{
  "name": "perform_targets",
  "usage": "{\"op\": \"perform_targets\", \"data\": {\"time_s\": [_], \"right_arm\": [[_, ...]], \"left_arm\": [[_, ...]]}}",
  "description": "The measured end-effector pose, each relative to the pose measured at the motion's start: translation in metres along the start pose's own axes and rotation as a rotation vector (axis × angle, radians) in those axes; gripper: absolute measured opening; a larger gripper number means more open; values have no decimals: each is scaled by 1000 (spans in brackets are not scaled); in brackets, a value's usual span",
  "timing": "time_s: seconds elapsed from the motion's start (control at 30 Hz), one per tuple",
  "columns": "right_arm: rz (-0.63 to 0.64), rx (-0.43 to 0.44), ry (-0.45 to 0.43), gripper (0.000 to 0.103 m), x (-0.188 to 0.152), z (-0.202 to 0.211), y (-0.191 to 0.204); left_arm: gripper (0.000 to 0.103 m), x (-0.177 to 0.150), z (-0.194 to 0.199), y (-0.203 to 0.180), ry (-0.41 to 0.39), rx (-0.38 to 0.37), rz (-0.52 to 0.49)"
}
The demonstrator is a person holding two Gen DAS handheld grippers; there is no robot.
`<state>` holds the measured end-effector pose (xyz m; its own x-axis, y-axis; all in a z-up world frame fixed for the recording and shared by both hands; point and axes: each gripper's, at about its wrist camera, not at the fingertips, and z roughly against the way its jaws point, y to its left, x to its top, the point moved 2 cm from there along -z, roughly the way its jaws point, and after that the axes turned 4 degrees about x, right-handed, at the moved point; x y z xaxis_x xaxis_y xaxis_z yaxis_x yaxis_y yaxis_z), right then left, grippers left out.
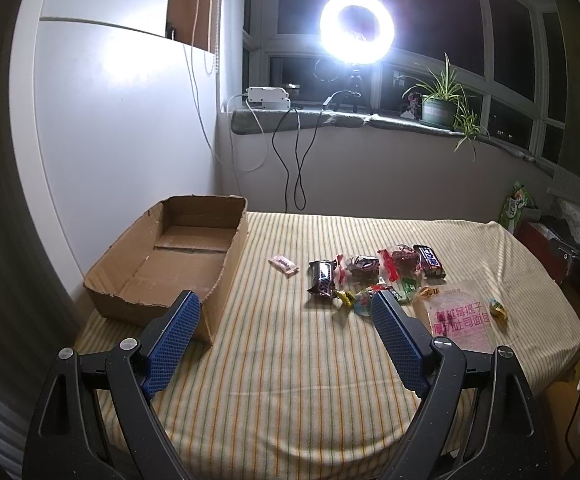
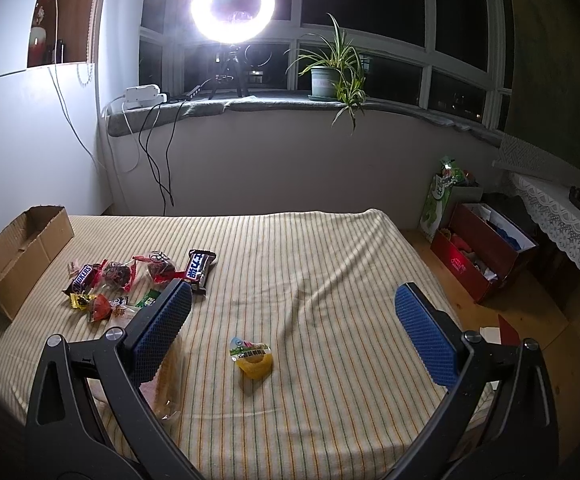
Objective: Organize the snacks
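Observation:
An empty open cardboard box (image 1: pixel 178 256) stands at the table's far left; it also shows in the right wrist view (image 2: pixel 18 256). Several snacks lie in a cluster right of it: a Snickers bar (image 1: pixel 323 278), a second dark bar (image 1: pixel 431 260), red-wrapped sweets (image 1: pixel 394 262), a small pink packet (image 1: pixel 284 265), a bagged toast bread (image 1: pixel 460 316). A yellow jelly cup (image 2: pixel 252 358) lies apart, between my right gripper's fingers. My left gripper (image 1: pixel 286 304) is open and empty above the cloth. My right gripper (image 2: pixel 294 296) is open and empty.
The table wears a striped yellow cloth (image 1: pixel 290 380). A ring light (image 1: pixel 356 28), a potted plant (image 1: pixel 440 106) and a power strip (image 1: pixel 268 98) stand on the windowsill. A red box (image 2: pixel 482 256) and a green bag (image 2: pixel 436 204) sit on the floor at the right.

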<state>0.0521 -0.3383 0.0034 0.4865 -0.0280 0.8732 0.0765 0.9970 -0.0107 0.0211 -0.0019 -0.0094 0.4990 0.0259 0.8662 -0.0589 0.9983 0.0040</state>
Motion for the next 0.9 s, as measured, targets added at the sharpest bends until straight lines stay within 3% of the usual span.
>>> {"op": "perform_targets", "data": {"time_s": [0.9], "right_arm": [[6,1,6,103,-3,-3,3]], "left_arm": [[88,-1,1,-2,3,-3,-2]]}}
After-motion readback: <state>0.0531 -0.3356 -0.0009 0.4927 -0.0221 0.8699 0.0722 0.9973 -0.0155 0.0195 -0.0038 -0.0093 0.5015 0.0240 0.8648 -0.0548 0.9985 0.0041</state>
